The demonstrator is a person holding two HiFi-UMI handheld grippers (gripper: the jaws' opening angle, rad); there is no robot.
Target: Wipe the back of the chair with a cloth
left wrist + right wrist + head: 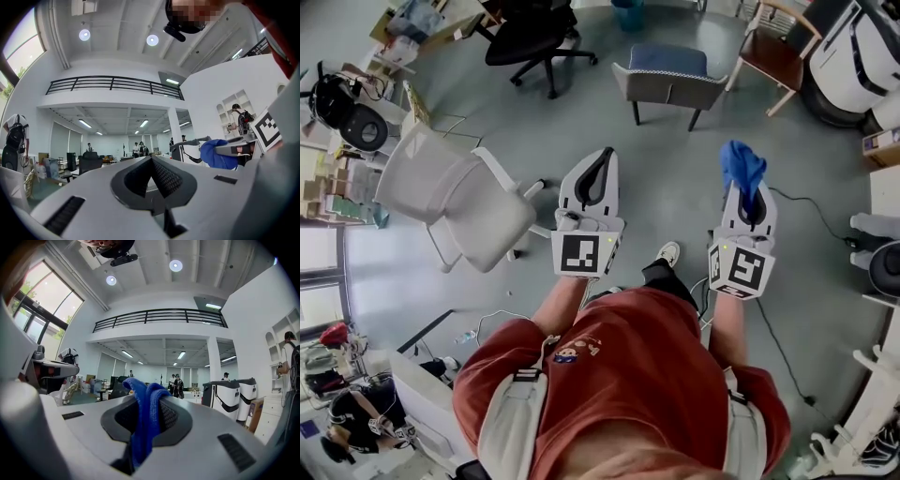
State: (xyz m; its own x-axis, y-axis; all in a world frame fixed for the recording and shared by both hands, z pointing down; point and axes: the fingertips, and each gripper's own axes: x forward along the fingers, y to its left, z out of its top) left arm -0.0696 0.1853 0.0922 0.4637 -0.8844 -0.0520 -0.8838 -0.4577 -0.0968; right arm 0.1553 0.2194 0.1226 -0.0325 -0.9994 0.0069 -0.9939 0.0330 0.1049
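The fingers [171,416] of the right gripper [150,413] were closed on a blue cloth [143,427], which was bunched between them, rose past their tips and hung down toward the gripper body; in the head view the cloth [741,167] stood as a crumpled tuft at the end of the right gripper [750,199]. The fingers [166,178] of the left gripper [151,171] met at their tips with only a small bare gap behind, and nothing was held there. Both grippers were raised in open air above the floor [675,178], the left gripper [598,173] just beside the right one, and neither touched any furniture. The nearest seat was a white office chair [455,202], off to the left of the left fingers and apart from them, its backrest [417,173] turned away from the cloth. Farther ahead of the fingers stood a grey armchair [670,80] and a black office chair [530,37]. Which one the task meant could not be told, though the white one seemed likeliest. By this showing, only the picking up of the cloth was done; reaching a chair back and all of the wiping were left.
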